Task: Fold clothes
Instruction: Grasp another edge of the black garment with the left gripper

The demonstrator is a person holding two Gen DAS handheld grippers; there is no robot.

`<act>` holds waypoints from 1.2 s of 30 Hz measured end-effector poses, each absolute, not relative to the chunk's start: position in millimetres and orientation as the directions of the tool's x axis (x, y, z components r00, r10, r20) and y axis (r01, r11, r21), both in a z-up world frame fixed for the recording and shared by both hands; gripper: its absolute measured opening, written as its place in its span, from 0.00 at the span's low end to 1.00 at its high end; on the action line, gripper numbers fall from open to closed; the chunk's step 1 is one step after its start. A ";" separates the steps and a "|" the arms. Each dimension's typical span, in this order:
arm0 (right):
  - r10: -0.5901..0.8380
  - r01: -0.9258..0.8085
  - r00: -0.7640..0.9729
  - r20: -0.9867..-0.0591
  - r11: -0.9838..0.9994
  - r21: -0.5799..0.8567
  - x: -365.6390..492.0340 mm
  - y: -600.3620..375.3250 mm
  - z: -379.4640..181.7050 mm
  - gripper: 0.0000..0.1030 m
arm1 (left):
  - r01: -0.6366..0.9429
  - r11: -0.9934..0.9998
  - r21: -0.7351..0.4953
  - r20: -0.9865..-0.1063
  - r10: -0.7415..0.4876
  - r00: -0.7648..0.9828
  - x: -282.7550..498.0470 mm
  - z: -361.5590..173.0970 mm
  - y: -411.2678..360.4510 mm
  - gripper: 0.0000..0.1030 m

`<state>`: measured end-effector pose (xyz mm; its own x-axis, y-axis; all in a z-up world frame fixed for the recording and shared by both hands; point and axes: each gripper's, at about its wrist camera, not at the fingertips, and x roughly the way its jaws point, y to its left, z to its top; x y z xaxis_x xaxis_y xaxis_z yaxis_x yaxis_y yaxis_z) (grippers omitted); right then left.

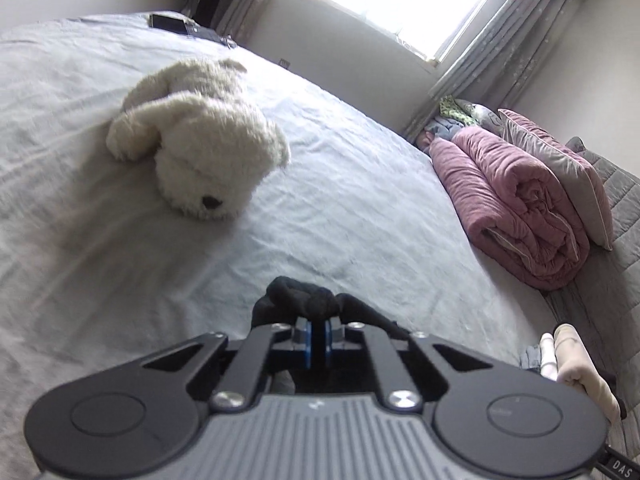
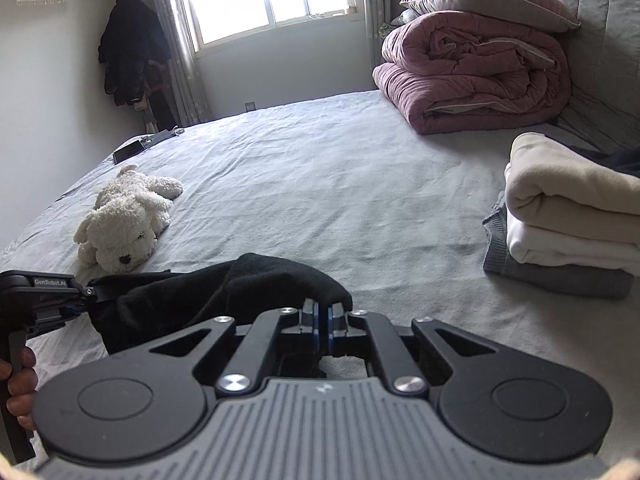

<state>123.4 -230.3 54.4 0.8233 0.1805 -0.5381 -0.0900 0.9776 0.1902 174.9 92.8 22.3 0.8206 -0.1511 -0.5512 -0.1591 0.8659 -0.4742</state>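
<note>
Some of the folding looks finished already: a tidy stack of folded clothes (image 2: 568,216), cream on white on grey, sits on the bed (image 2: 320,184) off to the right, and from where the black garment (image 2: 224,288) is now I'd say it is the piece in hand, with its folds not yet made. It is held up just above the sheet near the bed's front edge, stretched between the two tools. The left hand-held gripper (image 1: 318,334) has its blue pads drawn close together with a bunched lump of the black cloth pinched at the tips, and the right hand-held gripper (image 2: 323,322) is likewise nearly closed on the other end of the fabric. What remains, as I judge it, is to lay this piece flat, fold it, and add it to the stack. The right wrist view gives the fuller story: it shows the garment sagging between both tools, the left tool from the side with the person's fingers on its handle, and the whole stack. The left wrist view shows only a knot of black cloth at its tips and a sliver of the stack at its right edge, but it brings the white plush dog (image 1: 200,140) closer. Both views show the rolled pink quilt (image 2: 472,76) by the headboard.
</note>
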 end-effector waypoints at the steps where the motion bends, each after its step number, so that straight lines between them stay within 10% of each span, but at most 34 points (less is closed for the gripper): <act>1: 0.180 -0.089 0.828 -0.531 0.977 0.192 120.2 -230.9 60.4 0.05 | -0.161 0.871 -0.464 -0.543 -0.136 0.829 171.7 32.1 96.5 0.05; 17: 0.190 -0.141 0.885 -0.425 0.980 0.143 95.5 -224.6 134.9 0.05 | -0.145 0.932 -0.332 -0.389 0.005 0.921 163.1 155.0 121.6 0.05; 36: 0.180 -0.117 0.805 -0.565 0.982 0.146 182.5 -231.0 37.0 0.07 | -0.147 0.966 -0.213 -0.507 0.019 0.862 272.0 57.7 85.5 0.09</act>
<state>182.5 -231.0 37.0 0.8053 0.1796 -0.5649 -0.1170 0.9824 0.1456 272.0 85.5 57.7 0.8618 0.0195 -0.5068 -0.1468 0.9661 -0.2125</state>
